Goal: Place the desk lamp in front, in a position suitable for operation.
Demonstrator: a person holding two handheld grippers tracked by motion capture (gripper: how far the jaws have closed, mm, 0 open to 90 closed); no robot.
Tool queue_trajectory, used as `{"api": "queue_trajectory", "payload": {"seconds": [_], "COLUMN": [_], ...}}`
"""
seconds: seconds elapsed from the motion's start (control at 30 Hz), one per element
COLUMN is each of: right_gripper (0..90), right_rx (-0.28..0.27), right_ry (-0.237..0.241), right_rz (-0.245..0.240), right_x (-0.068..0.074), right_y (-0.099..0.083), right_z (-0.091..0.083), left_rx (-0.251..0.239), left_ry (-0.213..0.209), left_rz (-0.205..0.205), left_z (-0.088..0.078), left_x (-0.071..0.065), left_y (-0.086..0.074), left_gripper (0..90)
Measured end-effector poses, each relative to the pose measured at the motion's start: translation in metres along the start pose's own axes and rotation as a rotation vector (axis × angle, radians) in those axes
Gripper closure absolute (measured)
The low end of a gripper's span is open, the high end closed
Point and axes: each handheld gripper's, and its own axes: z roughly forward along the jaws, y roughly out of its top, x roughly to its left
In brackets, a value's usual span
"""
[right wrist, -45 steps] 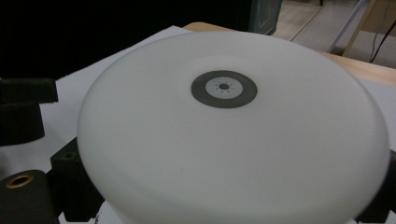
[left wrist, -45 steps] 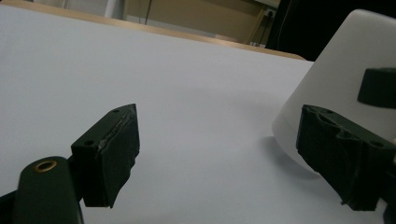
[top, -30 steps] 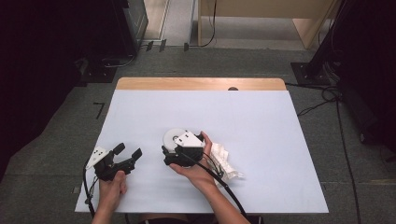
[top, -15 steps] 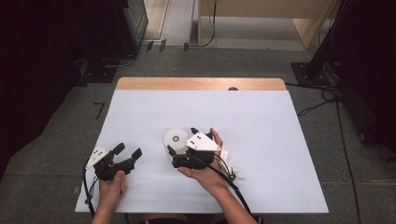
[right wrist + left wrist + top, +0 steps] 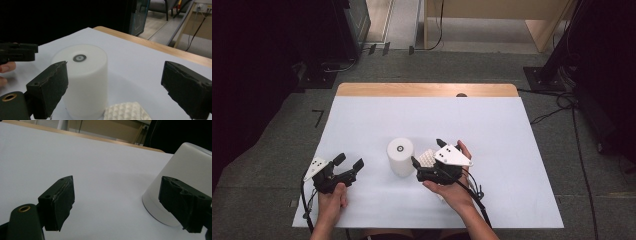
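White cylinder (image 5: pixel 400 156), grey ring mark on top

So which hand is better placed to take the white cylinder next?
Probably right: the right gripper sits beside the white cylinder, jaws open toward it. The left gripper sits farther off, cylinder off to one side of its jaws.

White cylinder (image 5: pixel 400 156) upright, textured pad (image 5: pixel 427 158) beside
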Motion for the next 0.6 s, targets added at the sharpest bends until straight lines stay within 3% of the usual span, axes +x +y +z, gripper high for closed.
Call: {"api": "queue_trajectory", "payload": {"seconds": [0.33, 0.6], "right_gripper": [8.4, 9.5], "right_rx": [0.074, 0.165], "right_ry": [-0.045, -0.031], "right_rz": [0.009, 0.043], "right_x": [-0.018, -0.03], "right_y": [-0.027, -0.051], "right_z": [-0.01, -0.013], "left_rx": [0.002, 0.005], "left_ry": [-0.004, -0.006], "left_rz": [-0.001, -0.002], "left_z": [0.0, 0.0], "left_x": [0.0, 0.0], "left_y": [0.0, 0.0], "left_gripper": [14.0, 14.0]}}
